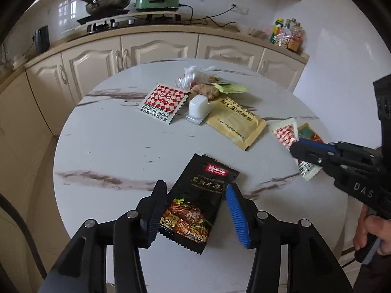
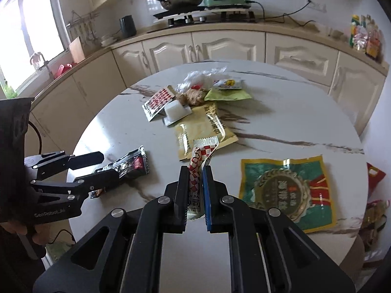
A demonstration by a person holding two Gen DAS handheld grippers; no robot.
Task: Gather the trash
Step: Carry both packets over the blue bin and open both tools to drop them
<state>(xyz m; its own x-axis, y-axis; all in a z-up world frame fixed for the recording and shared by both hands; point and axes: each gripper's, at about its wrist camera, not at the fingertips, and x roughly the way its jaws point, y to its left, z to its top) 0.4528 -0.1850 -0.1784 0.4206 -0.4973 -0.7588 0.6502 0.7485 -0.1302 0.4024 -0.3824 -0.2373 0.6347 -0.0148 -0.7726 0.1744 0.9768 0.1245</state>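
Left wrist view shows the left gripper (image 1: 195, 210) low over the near part of the round marble table (image 1: 102, 146). Its two fingers are spread wide, one on each side of the black sauce packet (image 1: 198, 200), which lies flat on the table top. The black finger (image 1: 156, 214) is at the packet's left edge and the blue pad is at its right edge; whether they touch the packet, I cannot tell. The gripper points forward toward the far edge of the table and is tilted down a little.

In the same view the right gripper (image 1: 297, 149) comes in from the right side, with the person's hand (image 1: 369, 229) around its handle lower down.

Right wrist view shows the right gripper (image 2: 195, 173) with its fingers drawn close together, pinching a red-and-white checkered sachet (image 2: 199, 163). The sachet stands up between the pads and its silver top leans away from the camera. Just to the right of it a green and gold wrapper (image 2: 286, 190) lies flat on the table.

Near the middle of the table more trash is gathered together: a yellow packet (image 1: 234, 122), a small white plastic cup (image 1: 198, 106), a second checkered sachet (image 1: 163, 103), a piece of ginger (image 1: 206, 90), crumpled clear plastic (image 1: 190, 75) and a light green wrapper (image 2: 227, 95).

Behind the table stand cream cabinets (image 1: 156, 48), with a pan (image 1: 107, 3) and a green electric cooker (image 1: 157, 0) on the stove.
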